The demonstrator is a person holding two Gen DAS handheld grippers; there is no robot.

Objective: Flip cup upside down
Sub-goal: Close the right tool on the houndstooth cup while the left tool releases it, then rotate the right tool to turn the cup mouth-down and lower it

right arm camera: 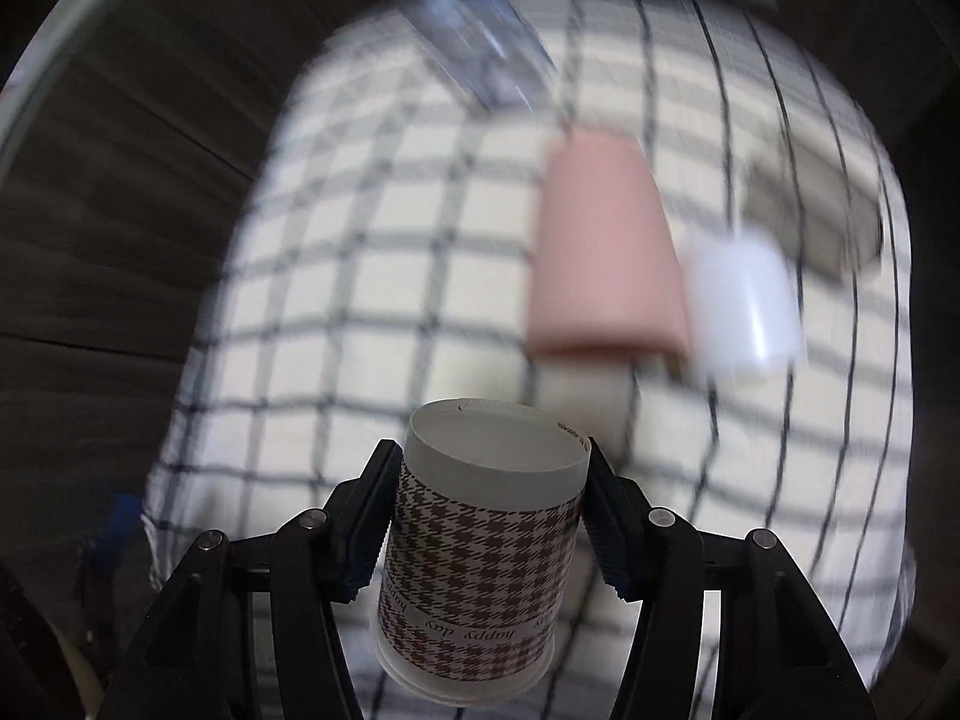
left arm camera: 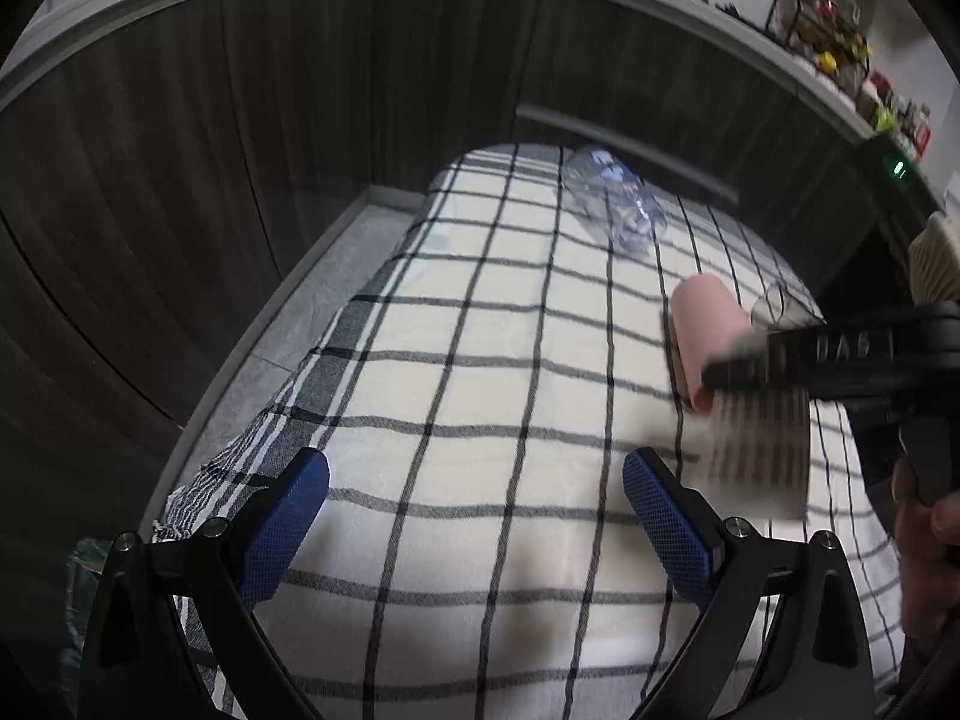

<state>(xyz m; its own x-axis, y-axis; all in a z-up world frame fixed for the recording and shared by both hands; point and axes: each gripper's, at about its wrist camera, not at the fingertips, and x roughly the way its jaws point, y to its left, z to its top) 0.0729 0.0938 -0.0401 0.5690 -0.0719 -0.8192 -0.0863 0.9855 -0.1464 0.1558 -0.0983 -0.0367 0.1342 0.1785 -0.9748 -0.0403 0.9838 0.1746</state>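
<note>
My right gripper (right arm camera: pixel 489 510) is shut on a paper cup with a brown houndstooth print (right arm camera: pixel 480 546). The cup hangs upside down between the fingers, its base up and its rim toward the cloth. In the left wrist view the same cup (left arm camera: pixel 759 450) appears blurred, held above the checked cloth (left arm camera: pixel 480 390) by the right gripper (left arm camera: pixel 756 369) at the right. My left gripper (left arm camera: pixel 474 516) is open and empty, low over the cloth's near part.
A pink cup (right arm camera: pixel 600 252) and a white cup (right arm camera: pixel 744 300) stand upside down on the cloth. A clear plastic cup lies on its side at the far end (left arm camera: pixel 612 204). Another clear cup (left arm camera: pixel 780 309) stands behind the pink one. Dark cabinets surround the table.
</note>
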